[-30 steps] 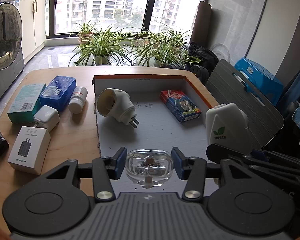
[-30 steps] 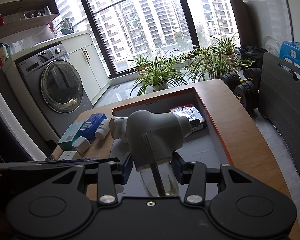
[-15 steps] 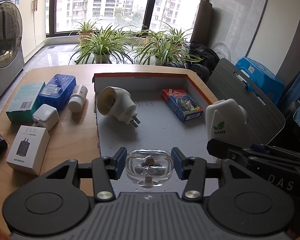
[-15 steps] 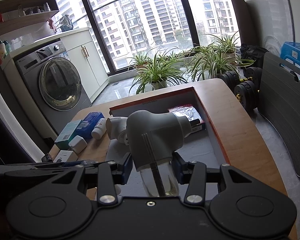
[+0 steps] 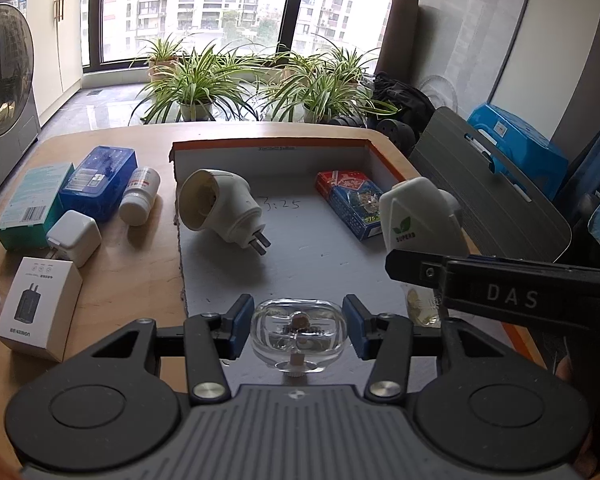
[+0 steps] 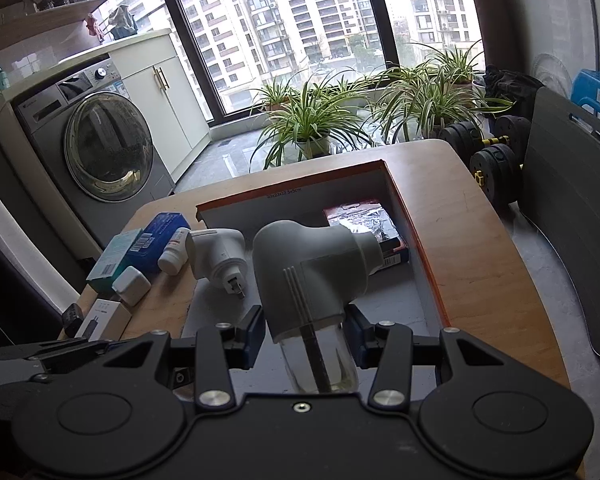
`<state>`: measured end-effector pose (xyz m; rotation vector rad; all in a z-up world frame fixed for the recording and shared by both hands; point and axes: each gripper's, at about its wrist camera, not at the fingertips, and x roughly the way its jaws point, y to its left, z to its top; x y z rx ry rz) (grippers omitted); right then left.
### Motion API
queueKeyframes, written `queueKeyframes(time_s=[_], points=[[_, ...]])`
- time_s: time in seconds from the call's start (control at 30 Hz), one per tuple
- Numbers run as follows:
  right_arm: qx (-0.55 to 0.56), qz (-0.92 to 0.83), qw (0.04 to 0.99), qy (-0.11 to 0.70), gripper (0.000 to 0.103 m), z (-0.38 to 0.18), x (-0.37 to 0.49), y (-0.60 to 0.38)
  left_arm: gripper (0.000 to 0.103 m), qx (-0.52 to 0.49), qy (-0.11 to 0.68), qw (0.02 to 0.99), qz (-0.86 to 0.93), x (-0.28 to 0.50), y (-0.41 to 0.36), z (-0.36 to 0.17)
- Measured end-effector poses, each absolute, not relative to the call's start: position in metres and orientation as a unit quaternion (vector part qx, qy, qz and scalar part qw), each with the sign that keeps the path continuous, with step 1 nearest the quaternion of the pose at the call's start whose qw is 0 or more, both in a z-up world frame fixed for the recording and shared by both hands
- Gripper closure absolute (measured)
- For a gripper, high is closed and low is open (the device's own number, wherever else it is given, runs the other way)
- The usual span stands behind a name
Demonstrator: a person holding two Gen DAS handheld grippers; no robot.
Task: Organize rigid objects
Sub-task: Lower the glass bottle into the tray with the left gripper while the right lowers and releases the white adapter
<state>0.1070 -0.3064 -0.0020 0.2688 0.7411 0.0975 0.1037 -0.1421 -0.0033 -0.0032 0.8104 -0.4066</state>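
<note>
My left gripper [image 5: 299, 330] is shut on a clear glass refill bottle [image 5: 298, 334], held low over the near end of the white-floored box [image 5: 320, 264]. My right gripper [image 6: 306, 338] is shut on the clear bottle of a grey plug-in device [image 6: 316, 276], held upright over the box's right side; it also shows in the left wrist view [image 5: 418, 220]. A white plug-in device [image 5: 220, 210] and a red-blue card pack [image 5: 350, 204] lie in the box.
On the wooden table [image 5: 132, 264] left of the box lie a teal box [image 5: 34, 204], a blue box [image 5: 98, 182], a white pill bottle [image 5: 140, 196], a white charger cube [image 5: 74, 238] and a white charger carton [image 5: 38, 314]. A grey board [image 5: 488, 192] leans at the right.
The right gripper with the grey device has moved left and forward over the box. The left gripper has barely moved.
</note>
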Motion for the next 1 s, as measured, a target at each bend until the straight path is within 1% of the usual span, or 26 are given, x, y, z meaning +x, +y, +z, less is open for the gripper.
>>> queueKeyframes(time_s=[0.13,0.2,0.23,0.27,0.33,0.5,0.57,0.67,0.7,0.77,0.87,0.93,1.0], points=[[0.125,0.036,0.918,0.374,0.050,-0.006,0.119,-0.309,0.053,-0.001,0.390,0.899,-0.197,0.109,-0.145,-0.003],[0.123,0.022,0.922,0.367,0.046,-0.005,0.120,-0.312,0.053,-0.001,0.389,0.900,-0.198,0.112,-0.147,-0.004],[0.121,0.018,0.925,0.360,0.042,-0.004,0.118,-0.312,0.053,-0.001,0.389,0.900,-0.198,0.113,-0.147,-0.004],[0.121,0.014,0.928,0.352,0.036,-0.001,0.117,-0.314,0.053,-0.001,0.389,0.899,-0.200,0.114,-0.148,-0.004],[0.114,0.006,0.934,0.338,0.033,0.005,0.114,-0.317,0.053,-0.005,0.390,0.898,-0.202,0.118,-0.149,-0.004],[0.110,-0.019,0.943,0.313,0.030,0.019,0.105,-0.325,0.055,-0.011,0.376,0.901,-0.215,0.124,-0.157,0.004],[0.117,-0.025,0.944,0.306,0.028,0.022,0.101,-0.329,0.051,-0.011,0.370,0.903,-0.217,0.126,-0.159,0.008],[0.121,-0.030,0.948,0.293,0.028,0.031,0.094,-0.333,0.043,-0.015,0.363,0.906,-0.216,0.126,-0.159,0.015],[0.122,-0.031,0.949,0.288,0.027,0.034,0.091,-0.332,0.039,-0.018,0.360,0.908,-0.213,0.125,-0.156,0.017],[0.124,-0.028,0.951,0.282,0.026,0.038,0.087,-0.332,0.035,-0.020,0.356,0.911,-0.208,0.123,-0.151,0.022],[0.124,-0.018,0.952,0.280,0.025,0.043,0.083,-0.325,0.026,-0.016,0.356,0.914,-0.194,0.120,-0.142,0.028],[0.122,-0.010,0.951,0.285,0.025,0.043,0.081,-0.317,0.017,-0.011,0.358,0.916,-0.181,0.117,-0.134,0.031],[0.121,-0.004,0.949,0.292,0.025,0.041,0.079,-0.308,0.011,-0.006,0.362,0.917,-0.169,0.113,-0.126,0.032]])
